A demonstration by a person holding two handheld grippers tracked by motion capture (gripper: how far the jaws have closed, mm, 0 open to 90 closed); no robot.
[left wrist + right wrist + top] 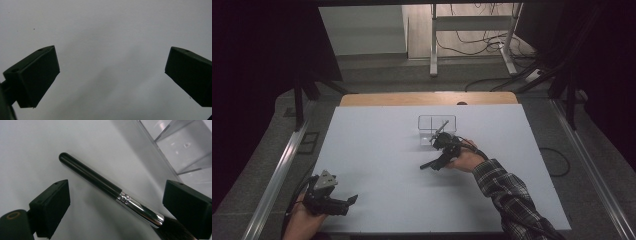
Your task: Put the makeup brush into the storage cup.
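A makeup brush [105, 185] lies flat on the white table, with a black handle, a shiny silver ferrule [140, 207] and dark bristles at the lower right of the right gripper view. My right gripper [116, 184] hovers low over it, one jaw on each side of the brush and neither touching it, so it is open. In the high view the right gripper [434, 162] sits just in front of a clear acrylic box [437, 131]. My left gripper [112, 50] is open over bare table, resting at the near left [353, 199].
The clear box [180, 147] stands close beside the brush, to its upper right in the right gripper view. A thin grey stick [443, 125] leans inside the box. The white tabletop [377, 150] ends at a wooden strip [427, 98] at the far side.
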